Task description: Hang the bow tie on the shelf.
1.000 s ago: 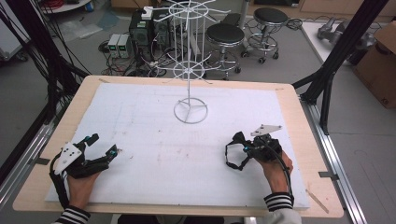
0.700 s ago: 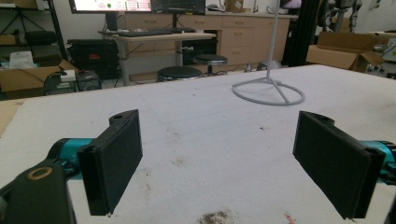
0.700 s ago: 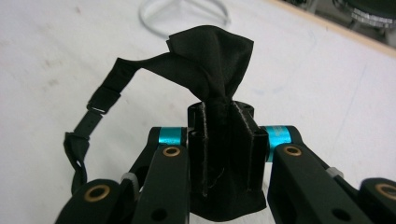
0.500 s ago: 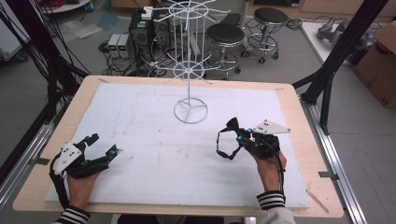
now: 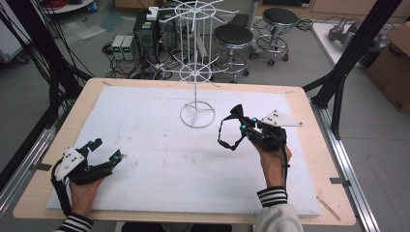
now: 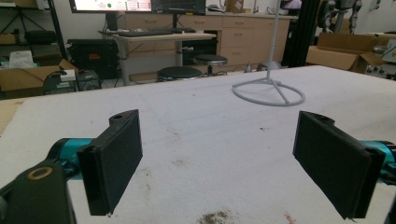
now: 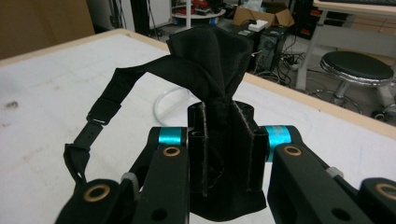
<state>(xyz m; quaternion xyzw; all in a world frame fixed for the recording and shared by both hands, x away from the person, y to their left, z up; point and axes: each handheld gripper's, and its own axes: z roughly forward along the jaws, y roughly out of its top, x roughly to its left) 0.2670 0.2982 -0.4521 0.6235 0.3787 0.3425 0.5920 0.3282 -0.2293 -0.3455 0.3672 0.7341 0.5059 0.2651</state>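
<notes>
A black cloth piece (image 5: 237, 113) with a buckled strap (image 5: 224, 139) is pinched in my right gripper (image 5: 244, 126), held above the white mat right of centre. In the right gripper view the cloth (image 7: 206, 52) bunches up out of the shut jaws of my right gripper (image 7: 223, 116), and the strap (image 7: 99, 112) loops down to the left. My left gripper (image 5: 107, 149) rests low at the mat's front left, jaws wide apart. The left gripper view has nothing between the pads (image 6: 114, 157) of my left gripper (image 6: 219, 158).
A white wire display rack (image 5: 196, 72) stands on a ring base (image 5: 197, 114) at the mat's far middle, just left of the held cloth; its base (image 6: 268, 91) sits ahead of the left gripper. Stools, cables and boxes lie beyond the wooden table edge (image 5: 309, 104).
My right gripper has lifted and moved away from the person toward the rack, carrying the black cloth with its strap dangling. The left gripper has stayed put.
</notes>
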